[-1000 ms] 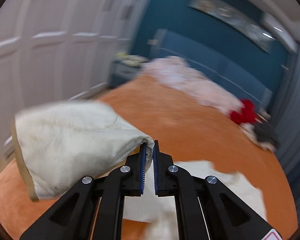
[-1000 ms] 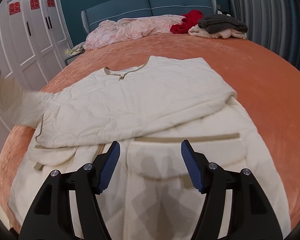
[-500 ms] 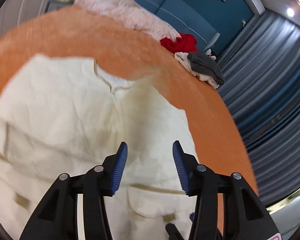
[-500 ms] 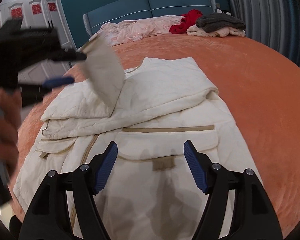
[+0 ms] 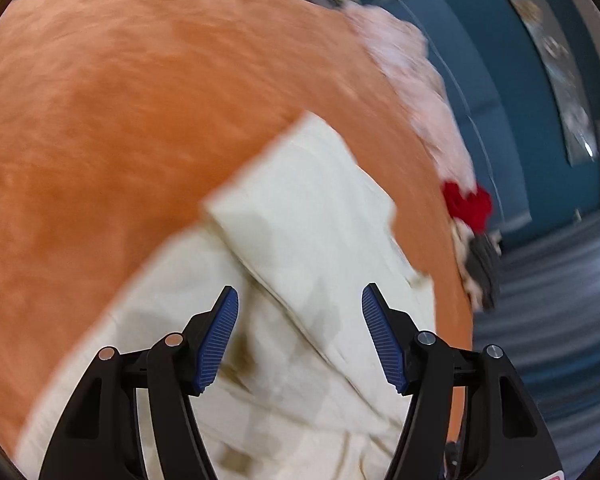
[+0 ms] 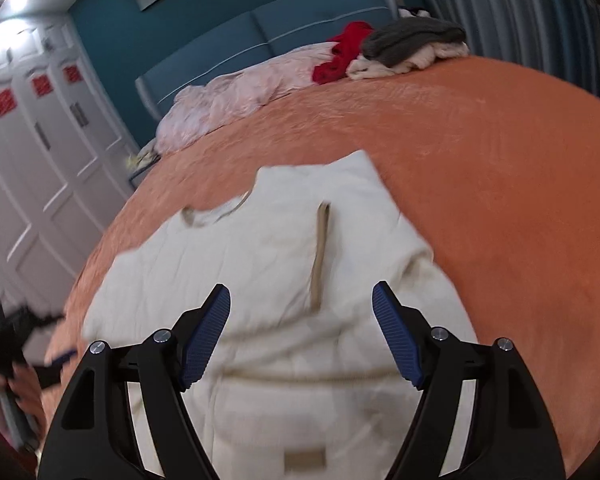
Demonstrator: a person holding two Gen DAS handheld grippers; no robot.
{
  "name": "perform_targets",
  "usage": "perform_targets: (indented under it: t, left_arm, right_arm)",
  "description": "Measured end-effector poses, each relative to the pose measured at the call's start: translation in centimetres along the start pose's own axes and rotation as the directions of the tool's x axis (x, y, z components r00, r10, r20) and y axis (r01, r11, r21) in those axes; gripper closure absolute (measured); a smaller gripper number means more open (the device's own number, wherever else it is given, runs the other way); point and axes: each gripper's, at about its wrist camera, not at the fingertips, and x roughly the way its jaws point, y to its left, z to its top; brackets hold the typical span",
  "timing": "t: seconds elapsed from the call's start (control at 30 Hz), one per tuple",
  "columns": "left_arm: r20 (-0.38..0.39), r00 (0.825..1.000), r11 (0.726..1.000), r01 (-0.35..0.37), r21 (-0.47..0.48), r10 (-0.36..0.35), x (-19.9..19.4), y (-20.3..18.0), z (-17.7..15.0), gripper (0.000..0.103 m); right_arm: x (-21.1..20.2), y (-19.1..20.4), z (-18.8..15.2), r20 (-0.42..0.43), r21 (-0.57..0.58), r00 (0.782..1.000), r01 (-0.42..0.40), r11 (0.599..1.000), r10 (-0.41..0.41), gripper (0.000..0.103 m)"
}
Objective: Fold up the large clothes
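Observation:
A large cream quilted garment (image 6: 284, 280) with tan trim lies on the orange bed (image 6: 500, 184), both sleeves folded across its body. It also shows in the left wrist view (image 5: 312, 224). My left gripper (image 5: 300, 334) is open and empty above the garment's left side. My right gripper (image 6: 302, 334) is open and empty above its lower middle. The left gripper also appears blurred at the left edge of the right wrist view (image 6: 24, 340).
A pink quilt (image 6: 236, 96), a red cloth (image 6: 344, 56) and a grey and cream clothes pile (image 6: 412, 44) lie by the blue headboard (image 6: 284, 32). White wardrobes (image 6: 32, 152) stand on the left. Grey curtains (image 6: 520, 12) hang on the right.
My left gripper let go of the left sleeve, which now lies folded over the body, and drew back to the left. Both views have tilted and moved in closer.

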Motion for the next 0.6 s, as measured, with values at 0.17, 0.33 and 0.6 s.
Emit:
perform_targets:
  t: [0.17,0.33,0.6]
  left_arm:
    - [-0.006,1.0,0.999,-0.016,-0.032,0.016,2.0,1.1,2.4,0.041]
    - [-0.032,0.998,0.998,-0.055,-0.009,0.055,3.8,1.8,2.4,0.064]
    - [0.067,0.991,0.976,-0.129,0.178,0.118,1.5,0.1,1.8,0.097]
  right_arm:
    - [4.1,0.0,1.8,-0.073,-0.001,0.997,0.021,1.0,-0.021,0.032]
    - [7.9,0.2,1.3,-0.189,0.03,0.982,-0.011,0.999,0.017,0.064]
    - [1.7,1.9,3.2,-0.005,-0.065,0.998,-0.064,0.996,0.064,0.1]
